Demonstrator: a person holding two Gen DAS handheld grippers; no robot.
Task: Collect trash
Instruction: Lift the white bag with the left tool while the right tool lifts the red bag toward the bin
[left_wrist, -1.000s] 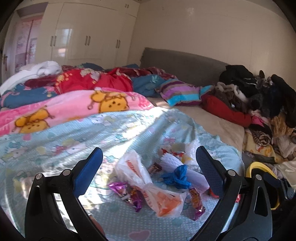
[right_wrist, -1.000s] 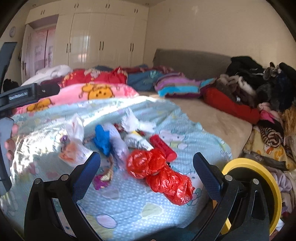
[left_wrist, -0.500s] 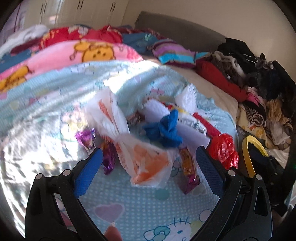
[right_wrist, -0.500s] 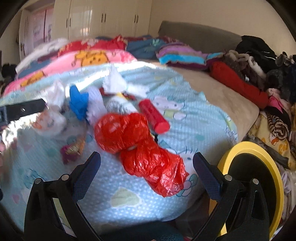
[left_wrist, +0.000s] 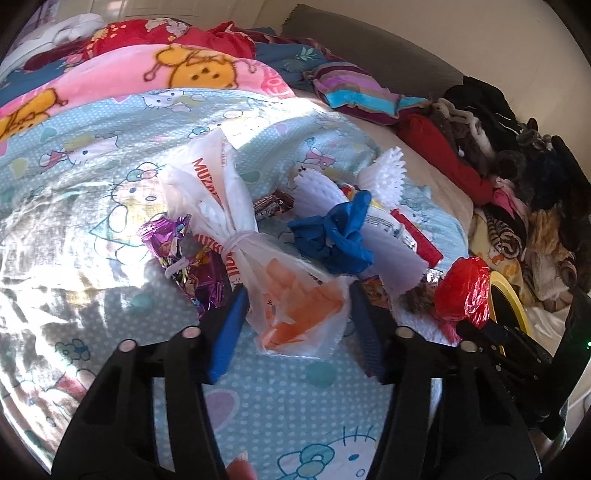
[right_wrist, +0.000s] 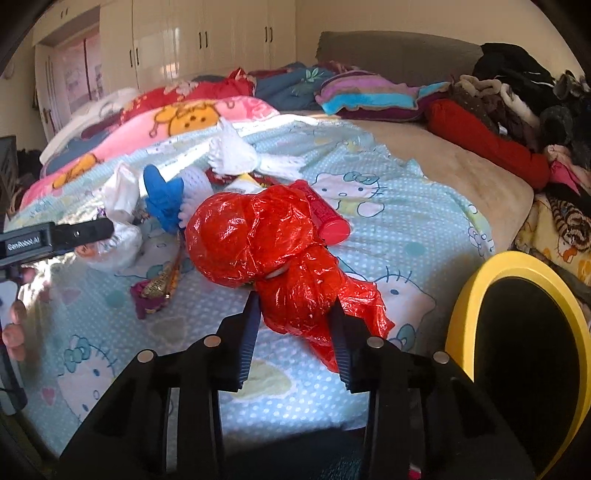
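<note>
Two bags are between my claws at this moment, both on the bed (left_wrist: 92, 192) near its right edge. At the left lies a purple candy wrapper (left_wrist: 177, 240), just beside the white knotted bag (left_wrist: 295, 306); my left gripper (left_wrist: 297, 295) has its fingers on both sides of the lower, orange-filled part of this bag, close to the plastic, but I cannot tell if they already press it. More to the right is a blue glove (left_wrist: 332, 236) on white foam netting (left_wrist: 388, 254). Then comes the red plastic bag (right_wrist: 280, 251), and my right gripper (right_wrist: 295, 306) is clamped on its lower part. The yellow bin (right_wrist: 465, 310) stands past the right edge of the bed. I think thin plastic can slip out if I lift too quickly, and the left fingers may catch the wrapper or the blanket together with the bag.
</note>
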